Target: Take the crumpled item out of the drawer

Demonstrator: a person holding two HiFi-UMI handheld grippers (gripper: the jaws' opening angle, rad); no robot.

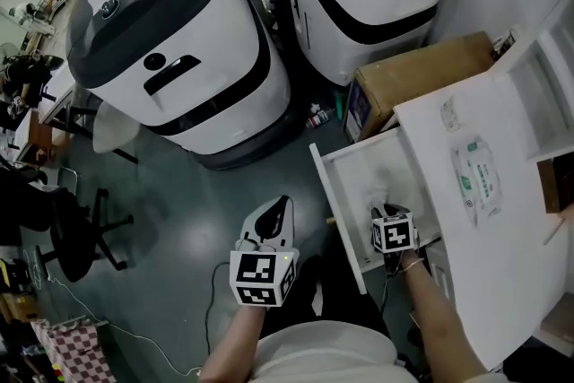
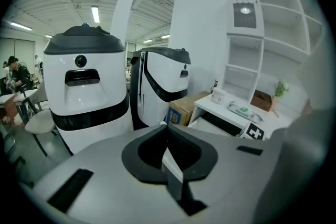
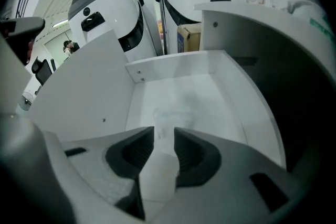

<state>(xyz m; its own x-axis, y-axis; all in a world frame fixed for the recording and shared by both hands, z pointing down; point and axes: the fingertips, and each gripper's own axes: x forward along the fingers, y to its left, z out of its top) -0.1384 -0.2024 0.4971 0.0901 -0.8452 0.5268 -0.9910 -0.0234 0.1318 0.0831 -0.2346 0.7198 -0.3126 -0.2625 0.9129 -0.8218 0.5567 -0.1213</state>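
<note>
Right gripper view: the right hand-held gripper point(image 3: 164, 131) is released, jaws apart inside the open white drawer point(image 3: 226, 86). The pale crumpled item point(image 3: 172, 113) lies on the drawer floor just ahead of its tips. The left hand-held gripper point(image 1: 278, 209) hangs clenched and empty over the dark floor point(image 1: 179, 211). Beyond are the white counter point(image 1: 502, 265), a cardboard box point(image 1: 421, 76) and two white machines point(image 1: 193, 58).

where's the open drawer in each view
Head view: drawer lower right of centre.
Left gripper view: small, just right of centre.
Right gripper view: fills the middle.
Shared landmark: cardboard box just beyond the drawer.
</note>
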